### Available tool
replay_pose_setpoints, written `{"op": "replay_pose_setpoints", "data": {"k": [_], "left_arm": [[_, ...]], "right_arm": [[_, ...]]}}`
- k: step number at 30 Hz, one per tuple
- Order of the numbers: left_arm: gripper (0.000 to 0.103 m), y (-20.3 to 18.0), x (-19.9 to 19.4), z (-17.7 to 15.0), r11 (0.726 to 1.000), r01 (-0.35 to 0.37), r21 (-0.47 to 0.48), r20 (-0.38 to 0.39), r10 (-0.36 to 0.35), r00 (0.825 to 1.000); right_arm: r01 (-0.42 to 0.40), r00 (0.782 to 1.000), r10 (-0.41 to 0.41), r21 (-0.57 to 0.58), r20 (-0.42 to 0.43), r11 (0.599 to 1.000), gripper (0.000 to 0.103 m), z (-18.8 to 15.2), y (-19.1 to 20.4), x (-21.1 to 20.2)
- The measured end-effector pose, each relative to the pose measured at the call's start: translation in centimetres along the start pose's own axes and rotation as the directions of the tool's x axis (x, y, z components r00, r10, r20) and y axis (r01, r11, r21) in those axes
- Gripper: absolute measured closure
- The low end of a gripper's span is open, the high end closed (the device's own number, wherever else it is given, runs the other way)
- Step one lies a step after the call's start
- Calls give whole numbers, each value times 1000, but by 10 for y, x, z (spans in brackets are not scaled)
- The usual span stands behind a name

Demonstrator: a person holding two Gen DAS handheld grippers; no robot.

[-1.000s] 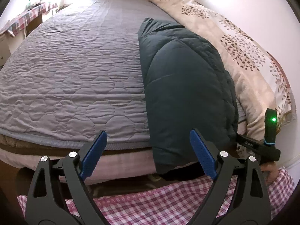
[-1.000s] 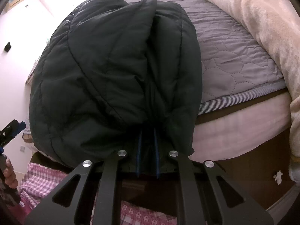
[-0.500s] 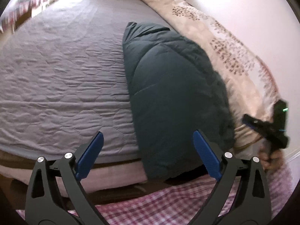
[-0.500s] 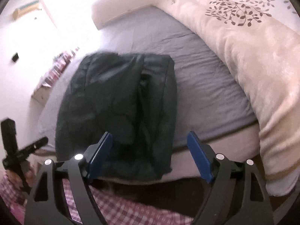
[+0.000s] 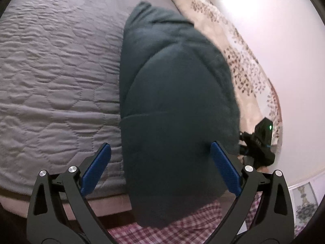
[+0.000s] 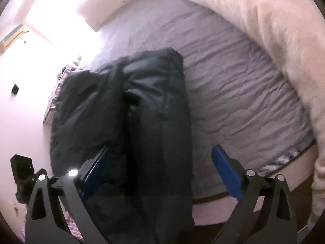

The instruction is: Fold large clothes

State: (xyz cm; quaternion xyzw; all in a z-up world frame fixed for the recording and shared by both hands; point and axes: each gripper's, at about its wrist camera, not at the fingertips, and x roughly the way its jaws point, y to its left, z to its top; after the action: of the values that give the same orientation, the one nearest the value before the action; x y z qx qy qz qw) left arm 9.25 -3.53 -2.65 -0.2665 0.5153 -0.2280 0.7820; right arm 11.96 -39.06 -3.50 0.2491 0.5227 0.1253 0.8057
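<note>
A dark teal padded jacket lies folded lengthways on the grey quilted bed, its near end hanging over the bed's front edge. My left gripper is open just above that near end, the left pad over the quilt and the right pad over the jacket. In the right wrist view the jacket lies between the pads of my right gripper. Its jaws are opening wide and do not press on the fabric. Each gripper shows at the edge of the other's view: the right gripper and the left gripper.
A cream blanket with a brown leaf print runs along the bed's right side against the wall; it appears too in the right wrist view. Red-and-white checked cloth lies below the bed's front edge. Grey quilt spreads either side of the jacket.
The right gripper let go of the jacket's hem, opened wide and drew back. The left gripper swung right and tilted down, so the jacket's near end now sits between its fingers.
</note>
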Motion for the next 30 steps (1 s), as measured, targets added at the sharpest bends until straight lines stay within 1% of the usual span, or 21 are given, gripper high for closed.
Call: {"op": "replay_pose_setpoints", "data": {"k": [2,4,6,7,8,9,10,11,12,14,17,21,23,24,26,28,30], "left_arm": [[5,5,11,0,999,48,-22,-21,-49,999],[4,8,19,2,996,81,-42,-37,-83,996],[4,9,26,3,992,117,-50,-52,-119,991],[4,10,29,3,989,138,-59,-62,-141,988],[4,10,32,4,987,151,-60,-70,-155,985],[4,9,32,4,987,154,-52,-72,-157,985],[4,5,32,3,988,151,-31,-72,-153,986],[6,1,31,2,989,146,-2,-67,-145,987],[9,-2,30,1,990,137,22,-60,-136,989],[13,-11,22,-2,989,109,100,-23,-107,994],[18,-8,8,9,989,90,116,34,-94,995],[19,11,-16,36,994,51,95,103,-61,993],[19,26,-33,52,997,14,82,151,-26,988],[19,34,-41,58,997,-3,73,169,-10,985],[19,49,-54,70,998,-29,59,195,17,981],[19,67,-64,77,998,-51,29,208,44,977],[19,82,-71,75,998,-59,2,219,57,974]], "right_arm": [[-6,1000,7,22,-31,1000,8,-1,-5,11],[-32,998,35,47,-61,998,7,-3,-9,25],[-26,998,27,21,-49,999,7,-5,-7,27],[-22,998,23,11,-52,1000,9,-6,-5,27],[-37,997,37,-1,-64,999,17,-6,-3,28],[-96,992,96,5,-86,995,26,-6,-3,30],[-177,977,181,44,-113,983,48,-8,-4,34],[-201,971,207,66,-117,977,55,-9,-4,36],[-204,971,209,48,-116,978,58,-11,2,38],[-202,975,201,-2,-95,979,71,-13,14,35],[-202,978,200,-38,-68,979,77,-15,32,32],[-203,979,199,-122,-41,972,79,-8,76,37],[-198,980,194,-170,-42,965,79,1,107,51],[-200,980,195,-180,-47,963,79,0,117,58],[-207,978,200,-212,-57,955,80,6,144,79],[-219,976,208,-226,-70,949,80,5,163,94],[-217,976,201,-246,-87,945,80,4,181,111]]}}
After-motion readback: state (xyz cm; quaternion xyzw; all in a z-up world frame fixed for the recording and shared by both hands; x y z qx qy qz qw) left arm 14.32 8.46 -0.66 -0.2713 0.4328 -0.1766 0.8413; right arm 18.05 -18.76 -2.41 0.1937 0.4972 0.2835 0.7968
